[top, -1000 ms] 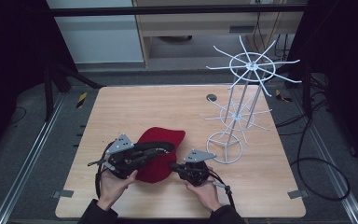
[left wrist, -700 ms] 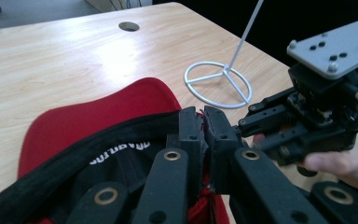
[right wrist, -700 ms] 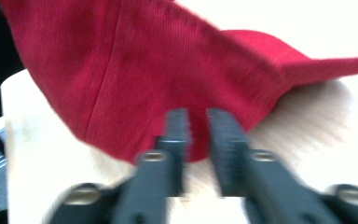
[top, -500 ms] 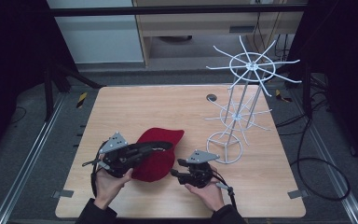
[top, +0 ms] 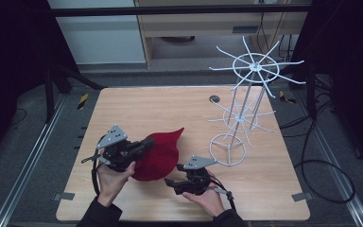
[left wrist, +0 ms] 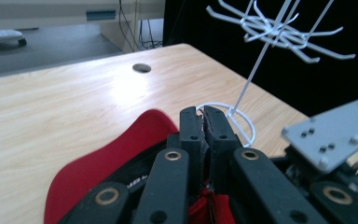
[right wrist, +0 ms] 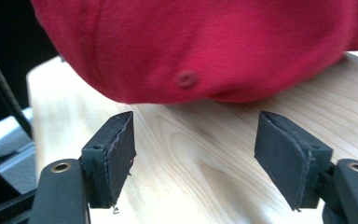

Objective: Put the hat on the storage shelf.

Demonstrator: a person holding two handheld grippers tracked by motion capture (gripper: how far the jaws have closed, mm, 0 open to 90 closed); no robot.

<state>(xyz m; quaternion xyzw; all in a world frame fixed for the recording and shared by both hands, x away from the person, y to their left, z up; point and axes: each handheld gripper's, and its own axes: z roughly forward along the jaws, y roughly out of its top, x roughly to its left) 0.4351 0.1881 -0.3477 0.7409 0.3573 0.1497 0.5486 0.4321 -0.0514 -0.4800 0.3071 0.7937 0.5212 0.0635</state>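
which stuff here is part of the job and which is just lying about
In the job:
- red cap
- left hand-held gripper, shut on the cap
- right hand-held gripper, jaws just opened, nothing between them

Lying about:
- white wire rack
- black cables

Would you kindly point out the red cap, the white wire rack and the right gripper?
red cap [top: 158, 153]: high view, on its crown.
white wire rack [top: 228, 149]: high view, on its base ring.
right gripper [right wrist: 193, 161]: right gripper view, midway between its fingertips.
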